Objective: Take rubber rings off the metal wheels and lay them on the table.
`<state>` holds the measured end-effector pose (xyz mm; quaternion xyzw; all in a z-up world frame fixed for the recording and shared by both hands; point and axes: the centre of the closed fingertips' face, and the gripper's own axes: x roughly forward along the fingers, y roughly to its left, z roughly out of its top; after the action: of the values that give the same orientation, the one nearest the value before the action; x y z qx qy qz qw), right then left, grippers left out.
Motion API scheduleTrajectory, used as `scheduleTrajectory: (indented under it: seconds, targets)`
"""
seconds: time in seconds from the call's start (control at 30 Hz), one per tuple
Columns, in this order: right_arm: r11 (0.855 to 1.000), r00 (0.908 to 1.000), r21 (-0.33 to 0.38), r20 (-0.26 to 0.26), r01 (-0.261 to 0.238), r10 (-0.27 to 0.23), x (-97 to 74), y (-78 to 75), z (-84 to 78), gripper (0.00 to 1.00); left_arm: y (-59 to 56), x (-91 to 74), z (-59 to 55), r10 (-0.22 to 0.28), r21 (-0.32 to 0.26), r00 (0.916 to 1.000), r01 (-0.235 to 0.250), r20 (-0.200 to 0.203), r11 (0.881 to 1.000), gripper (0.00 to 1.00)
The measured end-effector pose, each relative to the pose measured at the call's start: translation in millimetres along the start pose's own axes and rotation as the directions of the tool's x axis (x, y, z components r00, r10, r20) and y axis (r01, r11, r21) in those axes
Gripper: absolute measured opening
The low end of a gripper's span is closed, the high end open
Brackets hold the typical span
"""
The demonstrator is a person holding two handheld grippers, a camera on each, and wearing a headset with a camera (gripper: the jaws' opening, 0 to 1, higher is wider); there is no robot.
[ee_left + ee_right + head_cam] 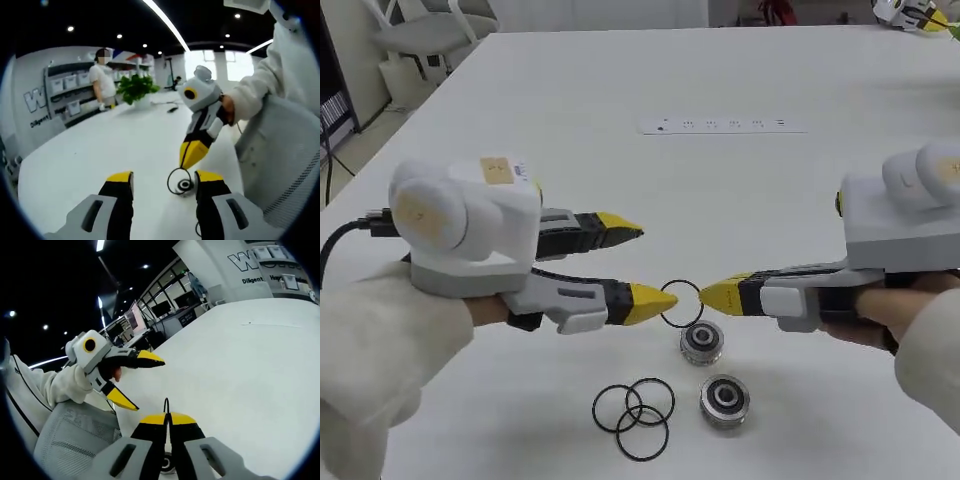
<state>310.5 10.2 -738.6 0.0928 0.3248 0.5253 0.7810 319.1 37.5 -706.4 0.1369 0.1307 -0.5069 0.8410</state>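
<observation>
My right gripper (712, 296) comes in from the right, shut on a thin black rubber ring (682, 282) and holding it just above the table. Seen edge-on in the right gripper view, the ring (166, 404) sticks up from the closed tips of the right gripper (167, 416). My left gripper (645, 265) is open, its lower tip beside the ring. A metal wheel (702, 342) sits right under the ring, a second wheel (724, 398) nearer me. In the left gripper view, the left gripper (165, 177) frames the ring (168, 182) and wheel (185, 186).
Three loose rubber rings (632, 405) lie overlapping on the white table (720, 200), left of the nearer wheel. A white power strip (722, 125) lies further back. A person (102, 75) stands by shelves in the distance. A chair (420, 30) stands beyond the table's far left corner.
</observation>
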Motion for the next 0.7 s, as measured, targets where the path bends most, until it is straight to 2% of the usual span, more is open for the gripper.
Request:
scheduleTrajectory:
  seconds: [0.07, 0.17, 0.33, 0.5, 0.63, 0.7]
  targets:
    - [1.0, 1.0, 0.0, -0.002, -0.007, 0.007, 1.5, 2.4, -0.1, 0.0, -1.2, -3.3, -1.3, -0.006, -0.004, 1.0, 0.006, -0.003, 1.0, 0.54]
    - [1.0, 0.9997, 0.0, -0.005, -0.022, 0.022, 4.3, 6.6, -0.1, 0.0, -2.4, -10.2, -7.8, -0.005, -0.007, 0.9995, 0.005, -0.031, 1.0, 0.59]
    - [0.999, 0.9983, 0.005, -0.022, -0.054, 0.054, 11.7, 14.9, -3.6, 0.0, -2.1, -22.4, -12.2, 0.007, -0.022, 0.9992, -0.008, -0.039, 1.0, 0.63]
    - [0.996, 0.9936, -0.039, -0.086, -0.076, 0.072, 20.1, 24.4, -16.9, 0.0, -1.5, -33.8, -16.2, 0.025, -0.047, 0.9989, -0.027, -0.041, 0.999, 0.65]
    - [0.993, 0.9863, -0.053, -0.13, -0.11, 0.102, 29.9, 35.0, -27.3, 0.0, -6.3, -45.7, -28.9, 0.045, -0.075, 0.9978, -0.049, -0.049, 0.996, 0.69]
    - [0.991, 0.982, -0.061, -0.152, -0.123, 0.112, 33.4, 38.5, -33.2, 0.0, -9.2, -50.6, -35.8, 0.051, -0.112, 0.9976, -0.056, -0.048, 0.992, 0.69]
